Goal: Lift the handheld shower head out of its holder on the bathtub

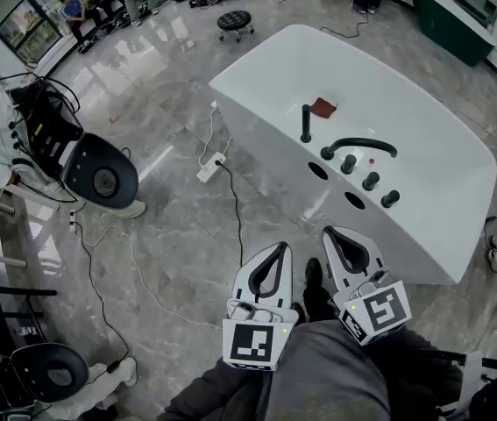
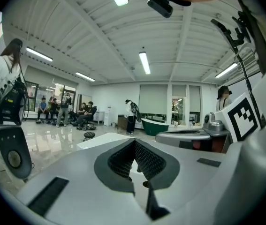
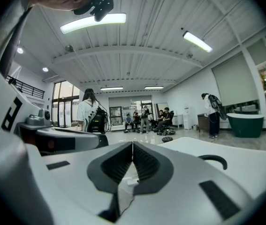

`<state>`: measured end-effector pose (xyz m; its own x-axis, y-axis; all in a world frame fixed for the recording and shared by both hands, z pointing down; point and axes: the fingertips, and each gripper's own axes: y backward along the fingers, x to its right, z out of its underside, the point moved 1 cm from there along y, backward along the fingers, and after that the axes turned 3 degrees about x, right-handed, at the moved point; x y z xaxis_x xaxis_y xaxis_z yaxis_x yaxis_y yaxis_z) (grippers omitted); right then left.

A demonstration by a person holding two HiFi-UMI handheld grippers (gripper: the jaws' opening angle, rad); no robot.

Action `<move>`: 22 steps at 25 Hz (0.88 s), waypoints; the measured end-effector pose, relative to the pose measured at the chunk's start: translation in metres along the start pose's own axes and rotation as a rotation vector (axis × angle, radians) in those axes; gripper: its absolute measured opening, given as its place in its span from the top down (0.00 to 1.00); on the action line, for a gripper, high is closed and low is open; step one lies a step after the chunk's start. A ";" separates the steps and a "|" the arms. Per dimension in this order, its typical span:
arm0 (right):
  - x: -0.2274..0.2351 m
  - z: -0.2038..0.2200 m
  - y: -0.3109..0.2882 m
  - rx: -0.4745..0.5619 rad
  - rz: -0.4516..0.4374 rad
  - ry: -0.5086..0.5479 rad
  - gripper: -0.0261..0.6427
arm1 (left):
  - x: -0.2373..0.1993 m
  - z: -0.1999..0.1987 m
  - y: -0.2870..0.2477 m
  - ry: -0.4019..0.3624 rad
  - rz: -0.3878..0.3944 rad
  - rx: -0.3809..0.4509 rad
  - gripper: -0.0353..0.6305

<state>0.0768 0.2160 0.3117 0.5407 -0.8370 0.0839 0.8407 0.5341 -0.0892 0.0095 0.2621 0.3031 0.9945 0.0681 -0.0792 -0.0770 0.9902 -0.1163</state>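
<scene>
Large, bright hall with a glossy grey marble-patterned floor (image 1: 169,235). A white ribbed ceiling (image 2: 76,36) carries long strip lights (image 2: 144,62). Tall windows (image 3: 66,109) fill part of the far wall, where several seated people (image 2: 83,114) gather. On the floor stand a round black stool (image 1: 235,22) and a dark green bathtub (image 1: 445,20), and a white power strip (image 1: 210,167) lies there with trailing cables.

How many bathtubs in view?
2. A white bathtub sits in the middle of the head view, fitted with black taps. A dark green bathtub stands at the top right, farther back. More may be out of frame.
</scene>
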 end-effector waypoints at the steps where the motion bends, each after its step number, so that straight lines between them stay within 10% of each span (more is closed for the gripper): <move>1: 0.005 0.000 -0.004 0.002 -0.004 0.003 0.96 | -0.001 0.000 -0.007 -0.002 -0.001 -0.004 0.94; 22: 0.127 -0.005 -0.093 0.017 -0.064 -0.068 0.96 | -0.017 -0.011 -0.149 -0.042 -0.062 -0.084 0.94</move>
<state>0.0673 0.0590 0.3252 0.4863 -0.8597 0.1564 0.8736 0.4824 -0.0645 0.0035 0.1121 0.3109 0.9995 0.0135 -0.0283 -0.0189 0.9792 -0.2021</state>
